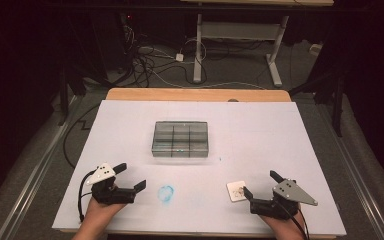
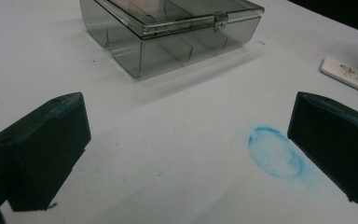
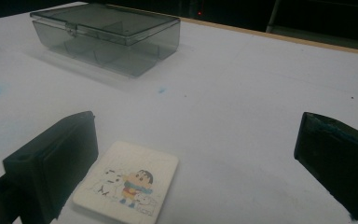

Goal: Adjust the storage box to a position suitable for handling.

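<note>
One flat square tile (image 3: 127,179), smoky clear-plastic box (image 1: 180,138).

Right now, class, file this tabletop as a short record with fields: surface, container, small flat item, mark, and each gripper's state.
surface: white sheet over a wooden table
container: smoky clear plastic compartment box, lid shut, latch facing the person
small flat item: white square tile with a cartoon picture, lying flat beside the right gripper's jaw
mark: blue chalky smudge on the sheet
left gripper: open, empty
right gripper: open, empty
</note>
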Action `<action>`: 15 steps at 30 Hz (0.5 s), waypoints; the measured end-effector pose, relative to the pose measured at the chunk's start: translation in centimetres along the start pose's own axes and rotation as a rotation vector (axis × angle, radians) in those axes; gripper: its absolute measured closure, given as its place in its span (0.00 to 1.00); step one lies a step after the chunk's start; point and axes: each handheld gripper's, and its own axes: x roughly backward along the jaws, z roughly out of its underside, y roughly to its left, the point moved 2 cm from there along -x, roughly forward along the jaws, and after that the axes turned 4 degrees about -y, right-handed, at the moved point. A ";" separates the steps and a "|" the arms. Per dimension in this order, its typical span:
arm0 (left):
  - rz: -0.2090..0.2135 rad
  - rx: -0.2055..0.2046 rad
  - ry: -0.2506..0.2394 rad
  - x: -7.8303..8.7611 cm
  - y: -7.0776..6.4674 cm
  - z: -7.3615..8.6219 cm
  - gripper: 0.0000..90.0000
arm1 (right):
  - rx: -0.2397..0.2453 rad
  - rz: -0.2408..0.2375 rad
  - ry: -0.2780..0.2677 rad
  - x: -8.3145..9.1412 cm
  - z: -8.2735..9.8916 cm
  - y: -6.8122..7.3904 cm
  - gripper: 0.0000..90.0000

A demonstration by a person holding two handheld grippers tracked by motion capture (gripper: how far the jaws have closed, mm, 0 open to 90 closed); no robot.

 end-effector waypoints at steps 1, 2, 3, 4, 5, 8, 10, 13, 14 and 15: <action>-0.001 -0.017 0.000 0.0 -0.2 0.1 0.00 | 0.000 -0.001 0.000 0.1 0.0 0.1 0.00; 0.000 -0.033 0.001 0.0 -0.4 0.2 0.00 | -0.003 -0.001 -0.004 0.2 0.0 0.1 0.00; 0.001 -0.048 0.004 0.0 -0.6 0.3 0.00 | 0.002 0.002 -0.005 0.3 0.0 0.2 0.00; -0.001 -0.063 0.009 -0.1 -0.8 0.4 0.00 | 0.008 0.005 -0.002 0.4 0.1 0.3 0.00; -0.002 -0.071 0.008 -0.1 -0.9 0.4 0.00 | 0.009 0.006 0.001 0.5 0.1 0.3 0.00; 0.005 -0.065 0.006 -0.1 -0.7 0.4 0.00 | 0.011 0.006 0.003 0.6 0.1 0.3 0.00; 0.011 -0.060 -0.002 0.0 -0.7 0.4 0.00 | 0.005 0.005 0.005 0.7 0.2 0.3 0.00; 0.012 -0.073 -0.006 0.0 -0.8 0.5 0.00 | -0.017 -0.002 0.010 0.8 0.1 0.5 0.00; 0.010 -0.077 -0.005 0.0 -0.9 0.5 0.00 | -0.017 -0.002 0.010 0.8 0.1 0.5 0.00; 0.007 -0.078 -0.008 0.0 -0.9 0.5 0.00 | -0.028 -0.008 0.017 0.9 0.1 0.5 0.00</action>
